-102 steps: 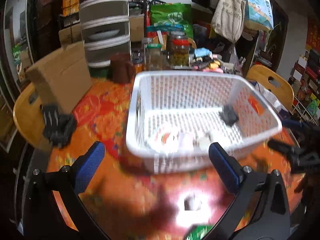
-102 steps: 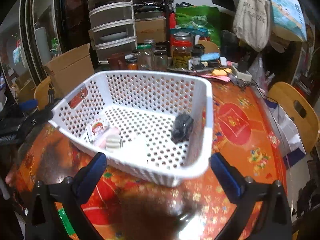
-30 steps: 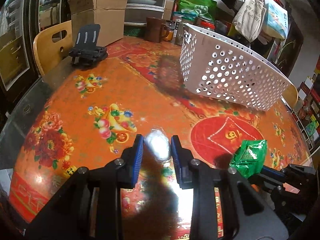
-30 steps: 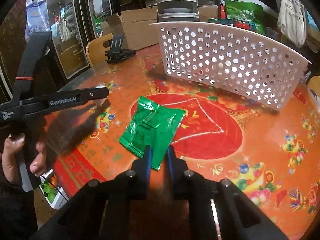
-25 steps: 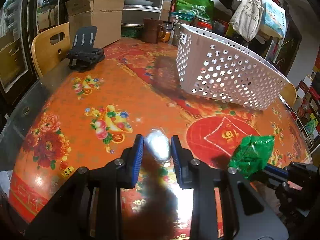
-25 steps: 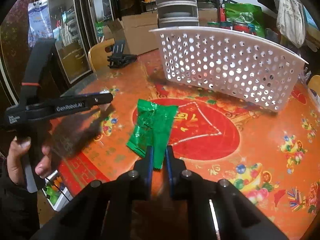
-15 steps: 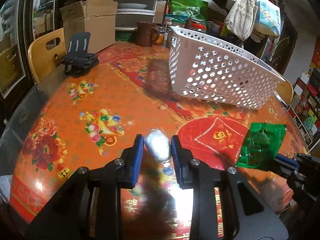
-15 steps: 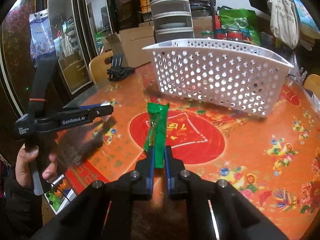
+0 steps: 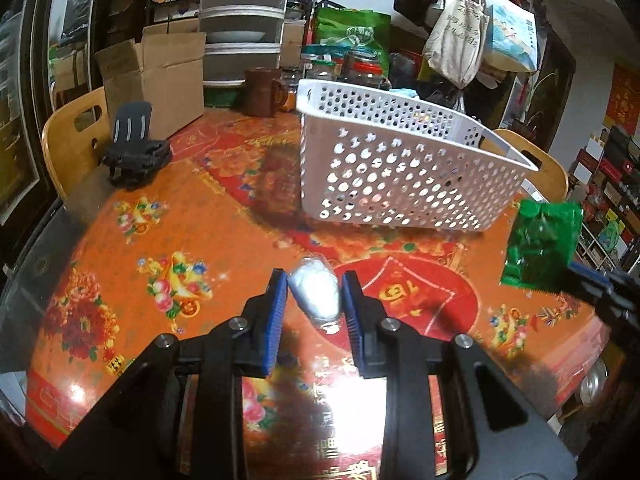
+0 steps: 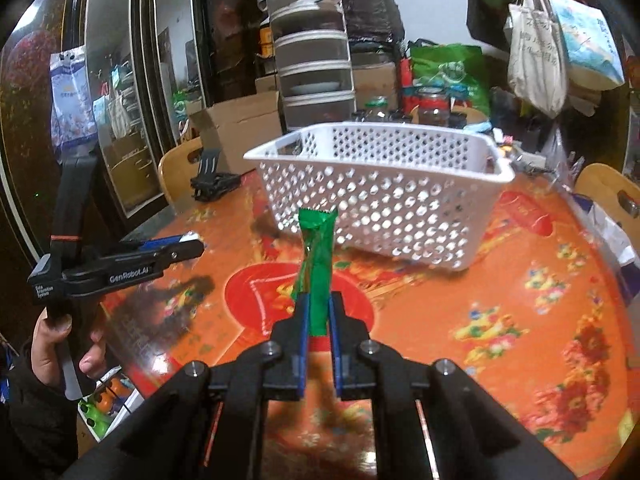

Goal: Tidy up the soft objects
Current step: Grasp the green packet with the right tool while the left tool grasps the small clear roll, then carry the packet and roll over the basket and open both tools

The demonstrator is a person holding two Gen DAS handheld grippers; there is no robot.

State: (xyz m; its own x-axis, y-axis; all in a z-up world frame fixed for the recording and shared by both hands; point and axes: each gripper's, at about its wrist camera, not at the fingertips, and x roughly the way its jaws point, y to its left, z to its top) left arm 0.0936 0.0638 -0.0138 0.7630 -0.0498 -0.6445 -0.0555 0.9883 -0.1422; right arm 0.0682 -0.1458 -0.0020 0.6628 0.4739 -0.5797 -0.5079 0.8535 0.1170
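My left gripper (image 9: 314, 286) is shut on a small white soft packet (image 9: 316, 294), held above the orange table. My right gripper (image 10: 318, 306) is shut on the bottom edge of a green foil packet (image 10: 316, 256) that stands up edge-on in front of it. That green packet (image 9: 542, 246) also shows at the right of the left wrist view, lifted off the table. The white perforated basket (image 9: 400, 172) sits beyond both grippers; the same basket (image 10: 380, 184) fills the middle of the right wrist view. The left gripper (image 10: 188, 246) appears at the left there, gripped by a hand (image 10: 52, 344).
A black folding stand (image 9: 134, 152) sits on the table at the far left beside a wooden chair (image 9: 74, 140). A cardboard box (image 9: 160, 80), a brown mug (image 9: 262, 92), jars and stacked drawers line the back. Another wooden chair (image 10: 612, 196) stands at the right.
Both grippers have risen from the table with their packets. The green packet left the tabletop and now hangs upright, edge-on. The basket looks lower and nearer in both views.
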